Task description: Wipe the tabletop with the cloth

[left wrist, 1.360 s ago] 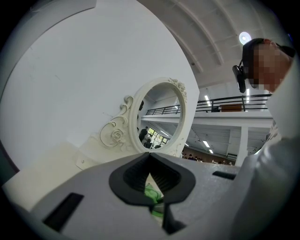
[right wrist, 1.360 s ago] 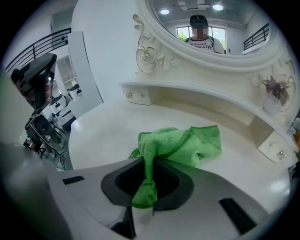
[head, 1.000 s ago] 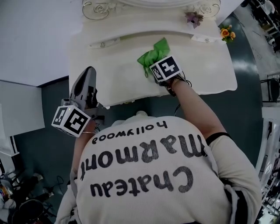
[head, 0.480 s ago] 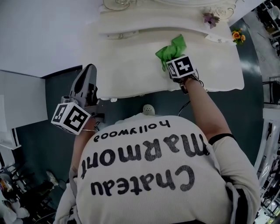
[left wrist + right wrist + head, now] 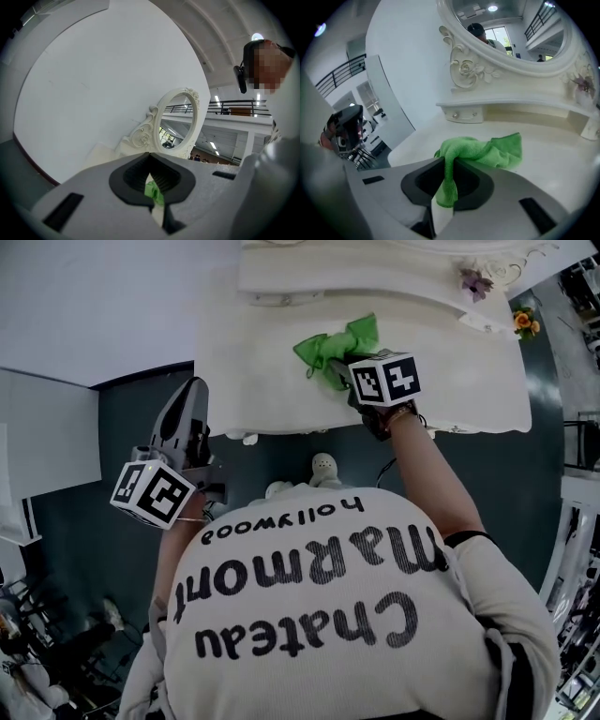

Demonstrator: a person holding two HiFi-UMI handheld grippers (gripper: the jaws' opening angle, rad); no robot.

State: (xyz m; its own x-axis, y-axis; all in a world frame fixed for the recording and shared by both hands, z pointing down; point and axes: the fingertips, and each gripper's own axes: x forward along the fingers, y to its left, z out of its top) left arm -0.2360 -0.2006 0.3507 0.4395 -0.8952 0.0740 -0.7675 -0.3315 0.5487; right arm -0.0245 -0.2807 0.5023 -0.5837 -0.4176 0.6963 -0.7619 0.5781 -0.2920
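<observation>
A green cloth point(image 5: 333, 341) lies bunched on the white dressing tabletop point(image 5: 469, 381), left of the middle. My right gripper point(image 5: 339, 367) reaches in from the front edge and is shut on the cloth point(image 5: 487, 150); one fold hangs down between its pads point(image 5: 446, 161). The rest of the cloth trails on the table ahead of the jaws. My left gripper point(image 5: 183, 418) hangs off the table's front left corner, above the dark floor. In its own view the left gripper point(image 5: 150, 157) has its jaws together with nothing in them, and a sliver of green shows through their gap.
An oval mirror point(image 5: 511, 28) in a carved frame stands at the back above a raised shelf with small drawers point(image 5: 464, 113). A purple flower ornament point(image 5: 476, 282) and orange flowers point(image 5: 525, 322) sit at the back right. White rounded parts point(image 5: 323, 465) show below the front edge.
The right gripper has dragged the cloth leftward across the tabletop, and the cloth now stretches out to the left of it. The left gripper has held its place.
</observation>
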